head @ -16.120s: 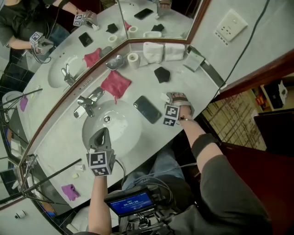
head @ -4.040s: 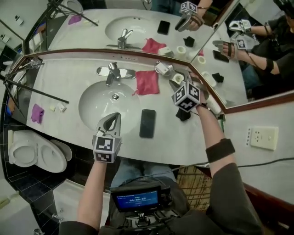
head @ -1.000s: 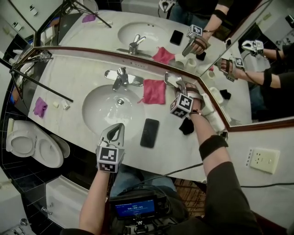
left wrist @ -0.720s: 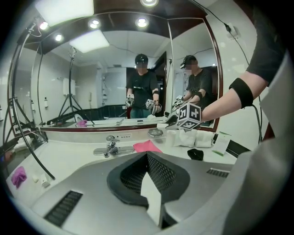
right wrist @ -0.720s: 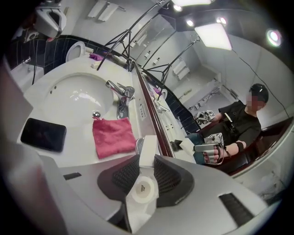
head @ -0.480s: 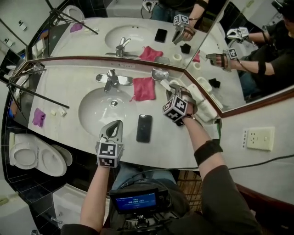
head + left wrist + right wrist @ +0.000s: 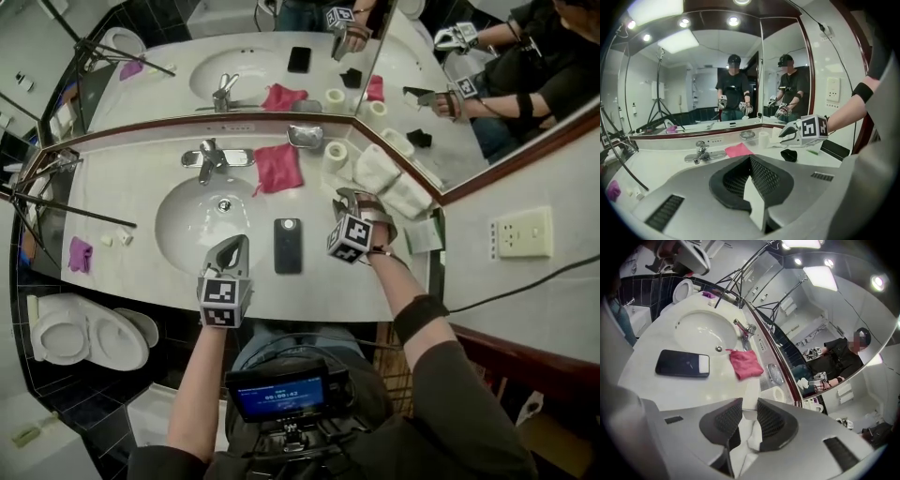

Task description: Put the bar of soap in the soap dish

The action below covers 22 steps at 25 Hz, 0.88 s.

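Head view catches you mid-carry, by my reading. Your right gripper (image 7: 347, 197) hangs over the counter (image 7: 141, 187) on your side of the soap dish (image 7: 305, 137), near it but not above it; its jaws stand narrowly apart and pinch the white bar of soap (image 7: 750, 404), which the right gripper view shows wedged between the pads. Your left gripper (image 7: 232, 246) is closed on nothing, well apart from the dish at the counter's front edge; I judge it has no part in this step. The next move, as I read it, is a short reach away from you; bring the soap over the dish's hollow, lower it until it rests, and only then let the jaws part. The toilet roll (image 7: 335, 154) stands just beside the dish on the side away from the faucet (image 7: 214, 156), so steer clear of it.

Around you is a bathroom; two mirror panels (image 7: 169, 56) meet in a corner just behind the dish and double everything. The counter is pale, glossy and hard, so I would expect a dropped bar to skid. The sink basin (image 7: 202, 230) lies past the faucet from the dish and nearer you; the rolled white towels (image 7: 380, 172) lie beyond the toilet roll; the dark phone (image 7: 287, 246) lies flat, well on your side of the dish; the pink cloth (image 7: 278, 167) sits just beside the dish, towards the faucet.
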Tool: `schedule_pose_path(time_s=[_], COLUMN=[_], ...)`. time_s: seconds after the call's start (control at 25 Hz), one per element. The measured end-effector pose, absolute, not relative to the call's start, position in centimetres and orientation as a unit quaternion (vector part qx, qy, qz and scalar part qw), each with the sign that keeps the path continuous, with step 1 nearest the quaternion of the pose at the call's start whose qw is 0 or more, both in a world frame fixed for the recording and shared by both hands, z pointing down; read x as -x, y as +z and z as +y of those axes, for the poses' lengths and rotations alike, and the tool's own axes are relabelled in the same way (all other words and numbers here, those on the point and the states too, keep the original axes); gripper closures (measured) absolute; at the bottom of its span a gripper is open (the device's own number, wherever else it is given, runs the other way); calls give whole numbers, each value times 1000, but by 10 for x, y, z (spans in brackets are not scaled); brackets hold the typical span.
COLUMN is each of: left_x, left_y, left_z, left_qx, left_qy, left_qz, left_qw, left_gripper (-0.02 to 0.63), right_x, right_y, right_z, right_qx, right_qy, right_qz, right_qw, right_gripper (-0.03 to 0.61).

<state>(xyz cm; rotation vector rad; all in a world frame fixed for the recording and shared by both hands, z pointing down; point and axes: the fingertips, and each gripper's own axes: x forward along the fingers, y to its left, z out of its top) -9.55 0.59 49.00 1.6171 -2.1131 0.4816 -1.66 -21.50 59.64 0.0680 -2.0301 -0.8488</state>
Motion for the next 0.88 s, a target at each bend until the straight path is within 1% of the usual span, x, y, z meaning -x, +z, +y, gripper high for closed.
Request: schedule_pose_path(time_s=[0.48,0.88], left_x=[85,80], left_y=[491,489], left_z=[3,-11], left_qx=[-595,-606], left_qy=[187,192], left_qz=[-751,-742], left_qw=[216,212], left_gripper=[614,614], right_x=[-33,-54], right_y=[650,681], right_z=[-153,-139], right_qx=[21,38], right_qy=[-366,-369], right_qz=[-798,-784], right_qw=[478,497], right_gripper=[463,462])
